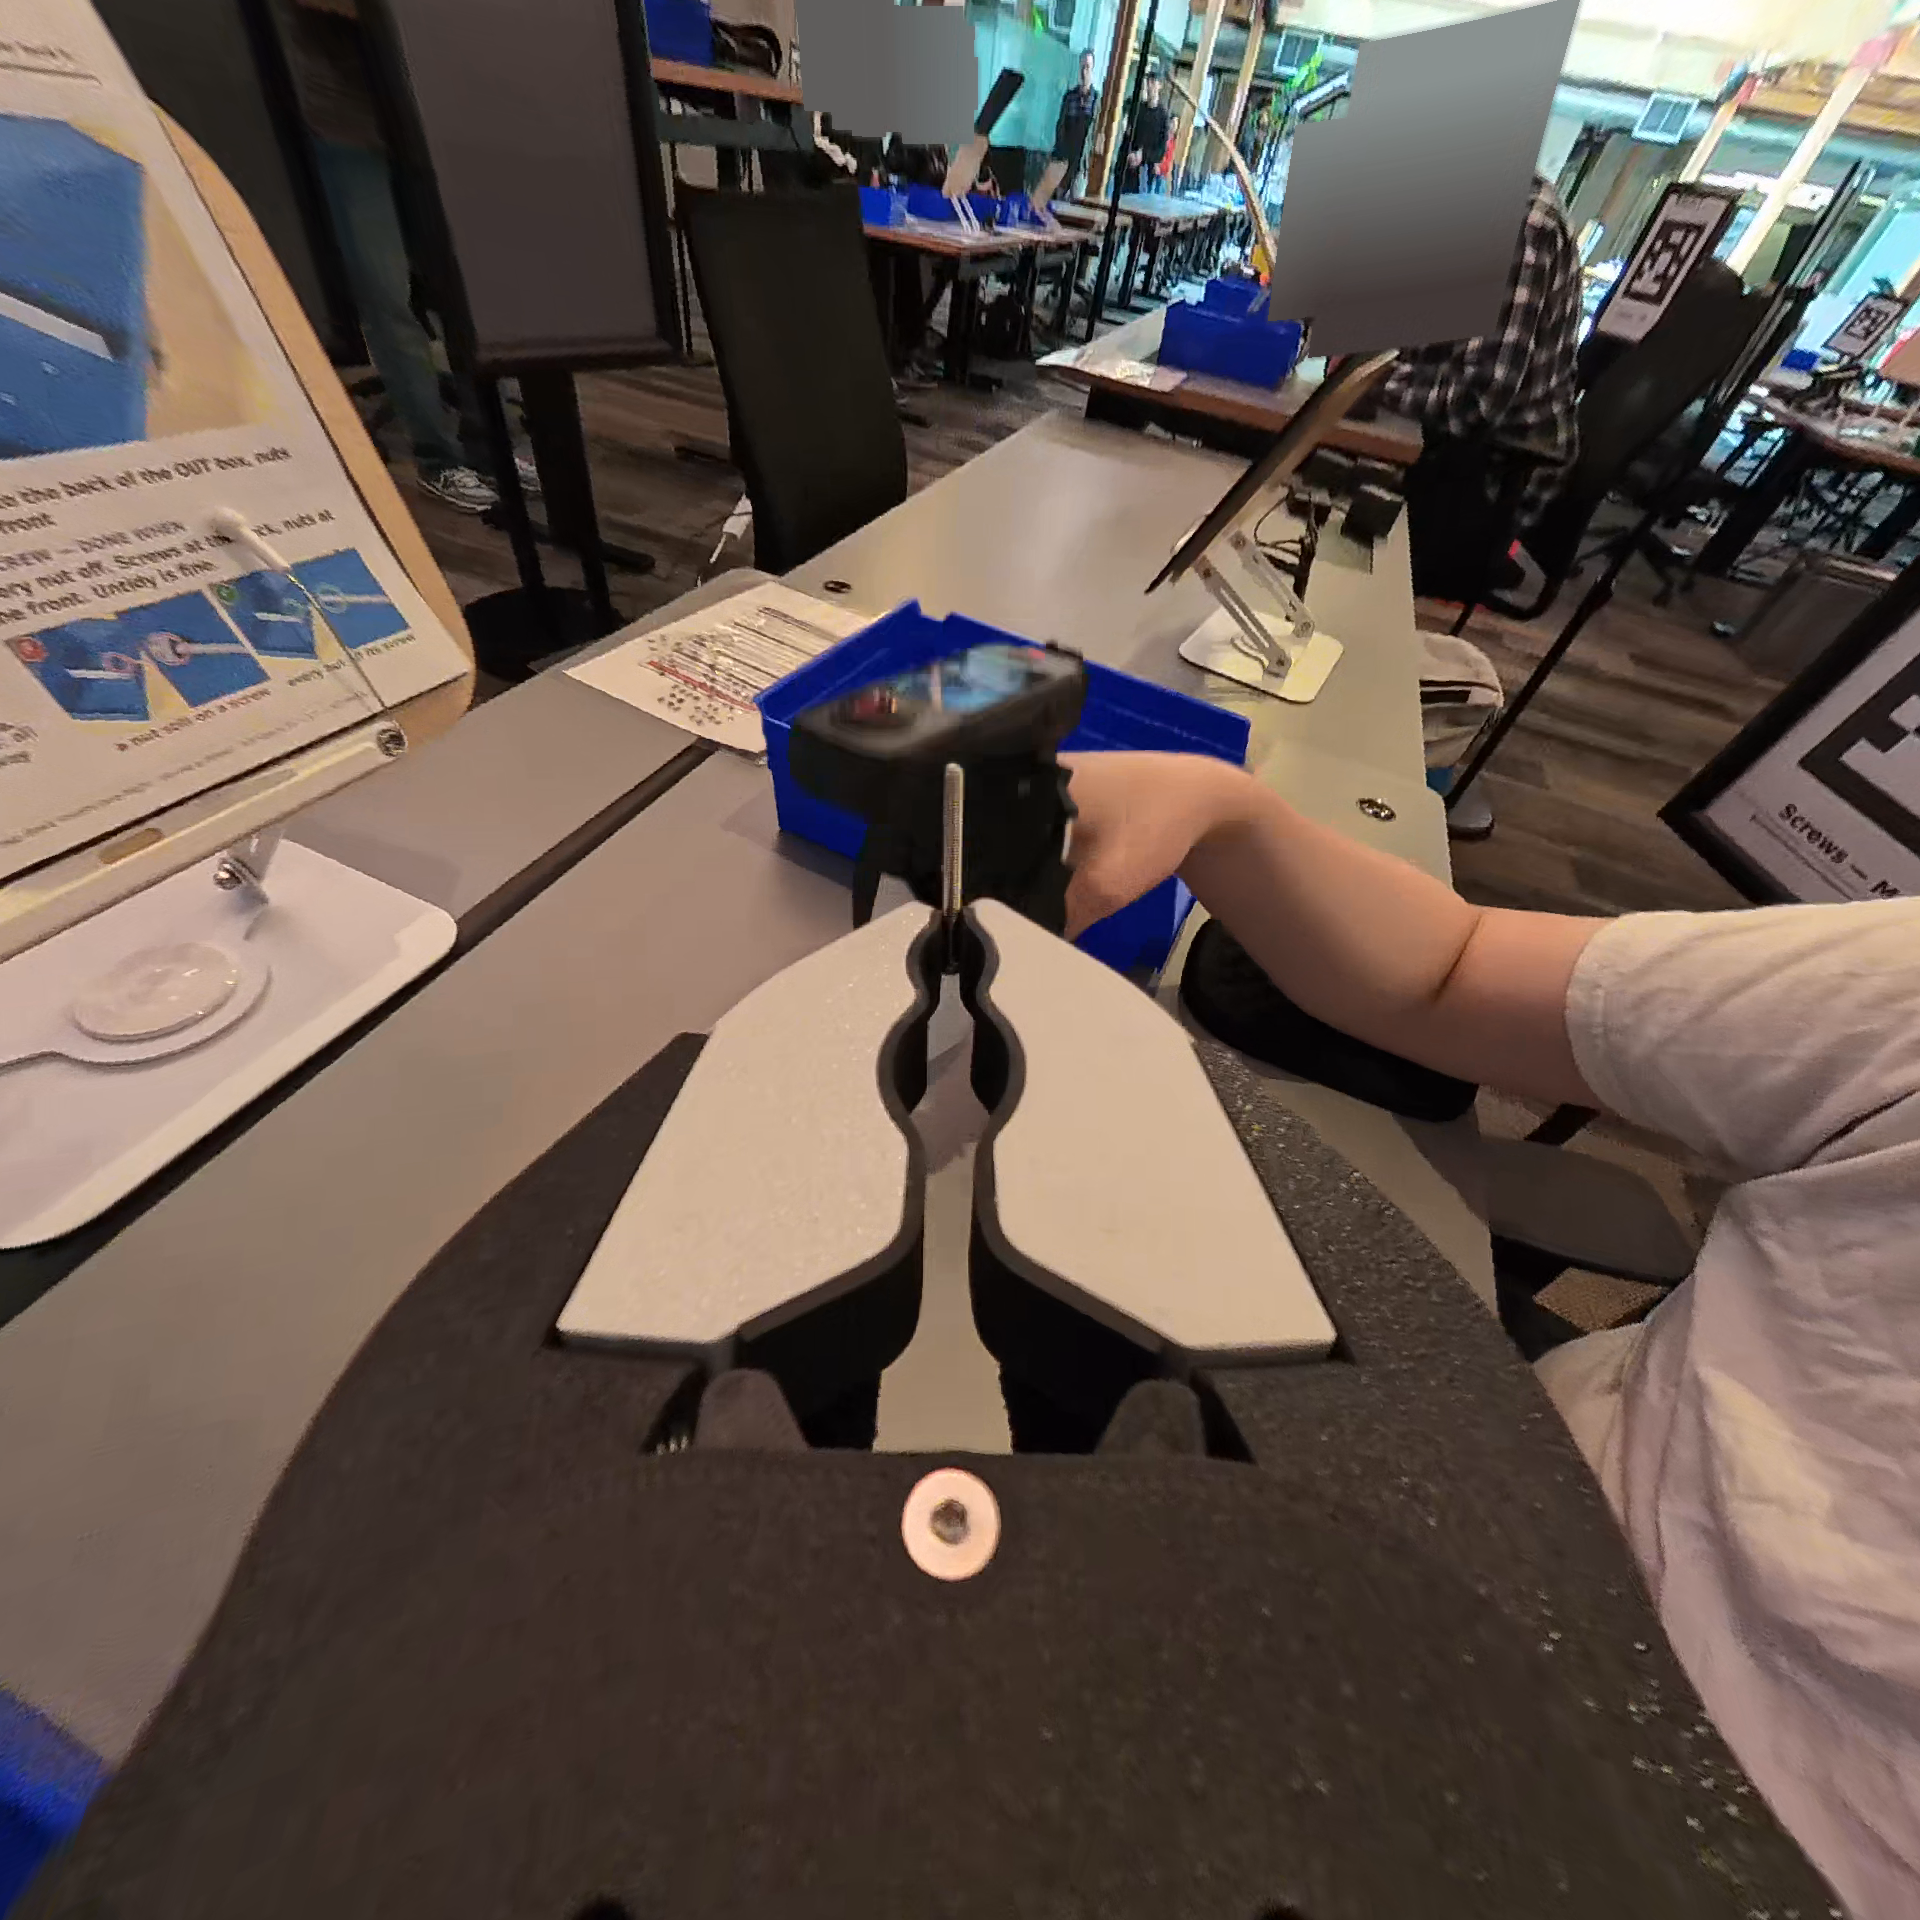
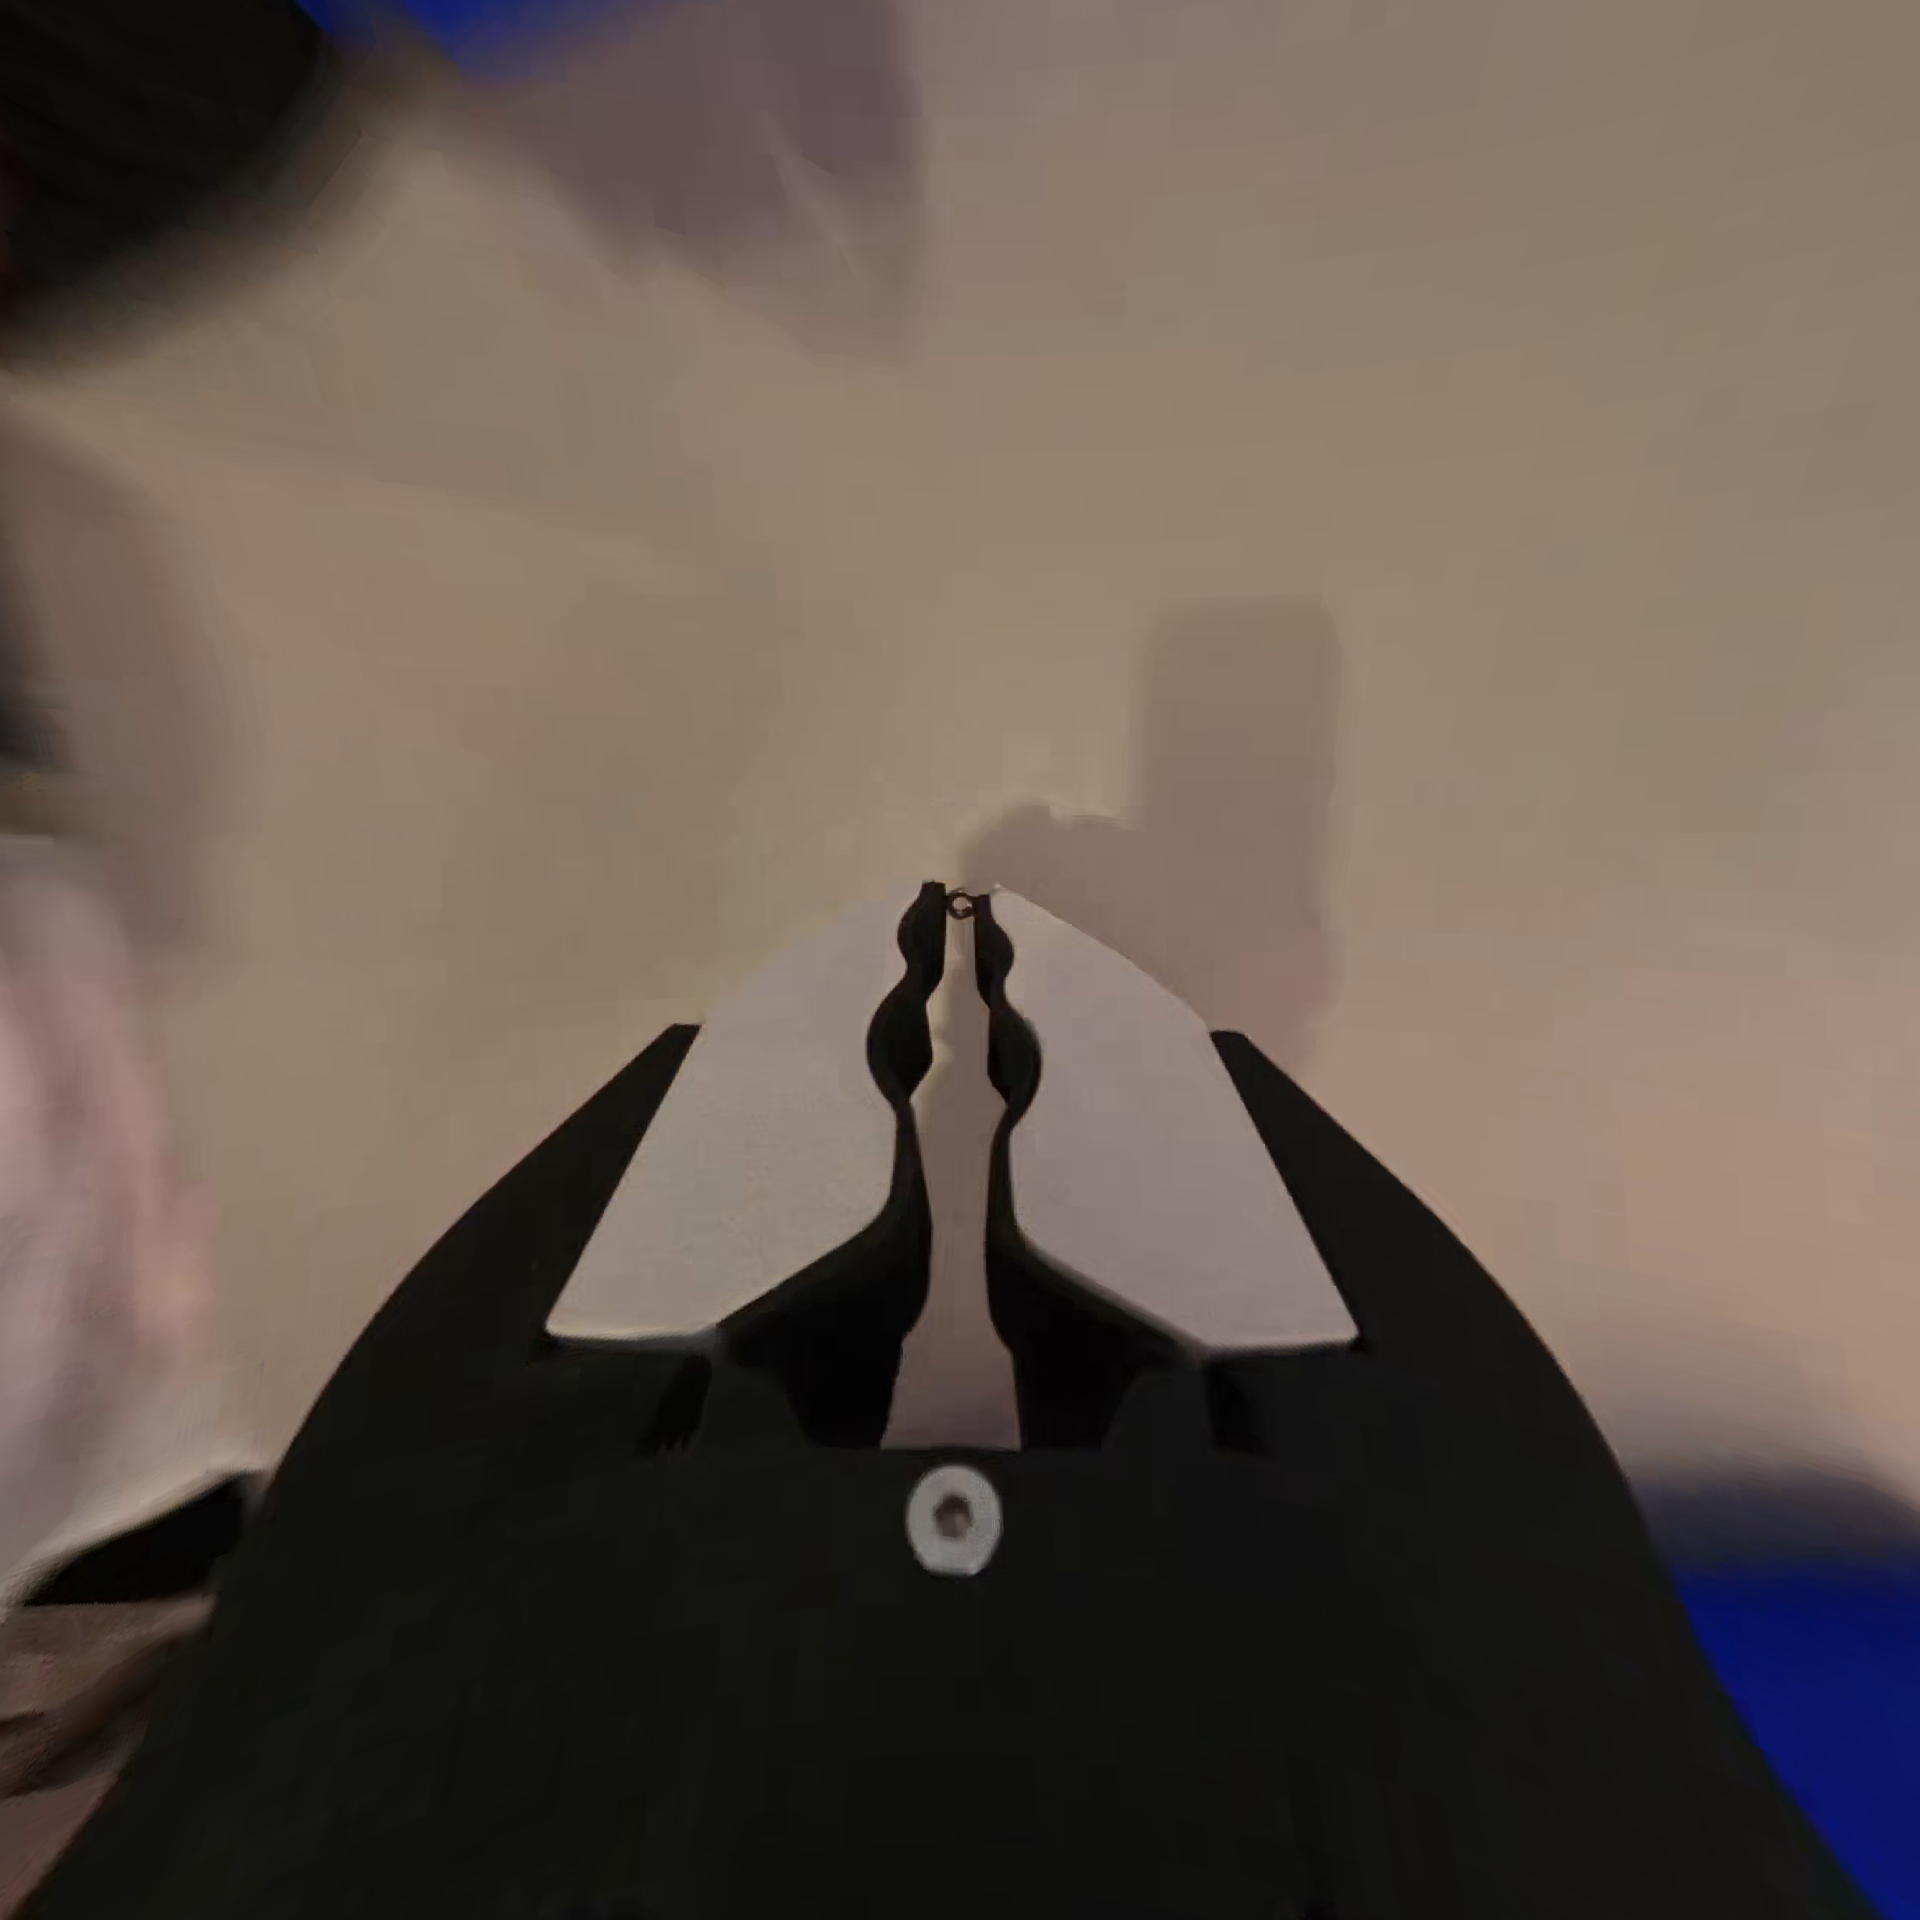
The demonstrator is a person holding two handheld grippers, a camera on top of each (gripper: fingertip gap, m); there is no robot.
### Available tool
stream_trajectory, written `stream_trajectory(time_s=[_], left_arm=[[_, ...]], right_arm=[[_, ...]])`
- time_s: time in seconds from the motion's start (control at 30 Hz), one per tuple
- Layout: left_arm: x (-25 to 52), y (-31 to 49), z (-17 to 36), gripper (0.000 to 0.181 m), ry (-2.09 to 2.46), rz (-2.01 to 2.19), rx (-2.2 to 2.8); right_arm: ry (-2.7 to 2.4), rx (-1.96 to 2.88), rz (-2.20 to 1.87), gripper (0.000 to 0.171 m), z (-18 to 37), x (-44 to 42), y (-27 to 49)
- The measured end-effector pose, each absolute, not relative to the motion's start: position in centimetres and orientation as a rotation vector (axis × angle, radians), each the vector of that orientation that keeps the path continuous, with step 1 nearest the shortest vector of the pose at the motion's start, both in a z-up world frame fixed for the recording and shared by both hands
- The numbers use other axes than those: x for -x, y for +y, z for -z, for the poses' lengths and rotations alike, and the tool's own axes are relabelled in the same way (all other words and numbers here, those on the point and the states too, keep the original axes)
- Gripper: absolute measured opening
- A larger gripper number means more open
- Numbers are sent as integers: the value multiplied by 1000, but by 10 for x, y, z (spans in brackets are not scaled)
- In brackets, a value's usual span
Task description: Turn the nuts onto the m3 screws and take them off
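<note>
My left gripper (image 1: 951, 925) is shut on a long thin steel screw (image 1: 953, 831). It grips the screw near its lower end, and the screw stands upright above the fingertips. The right gripper's black body (image 1: 935, 748) hangs just behind the screw, pointing down, held by a person's hand; its tips are hidden there. In the right wrist view my right gripper (image 2: 958, 902) is shut on a small dark nut (image 2: 957, 905) pinched between the very tips. The background there is blurred beige.
A blue bin (image 1: 1132, 717) stands on the grey table (image 1: 520, 977) behind the grippers. A printed sheet (image 1: 727, 649) lies next to it. An instruction board on a white stand (image 1: 187, 997) is at the left. A person's arm (image 1: 1351, 935) reaches in from the right. There is about 20 cm between the tips of the two grippers.
</note>
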State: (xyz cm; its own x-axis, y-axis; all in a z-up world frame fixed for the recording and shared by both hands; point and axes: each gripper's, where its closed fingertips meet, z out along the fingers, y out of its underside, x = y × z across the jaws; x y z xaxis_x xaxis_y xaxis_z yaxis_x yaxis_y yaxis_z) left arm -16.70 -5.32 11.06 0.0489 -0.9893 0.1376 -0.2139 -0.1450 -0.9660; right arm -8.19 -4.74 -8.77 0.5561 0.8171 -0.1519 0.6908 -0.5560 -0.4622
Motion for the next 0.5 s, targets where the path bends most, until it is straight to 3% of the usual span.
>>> stream_trajectory(time_s=[0.23,0.5], left_arm=[[170,-55,-114,2,1277,1172,1479],[168,-57,-112,2,1293,1182,1483]], right_arm=[[-1405,2629,-97,5,143,53,-46],[-1503,2651,17,5,158,44,-48]])
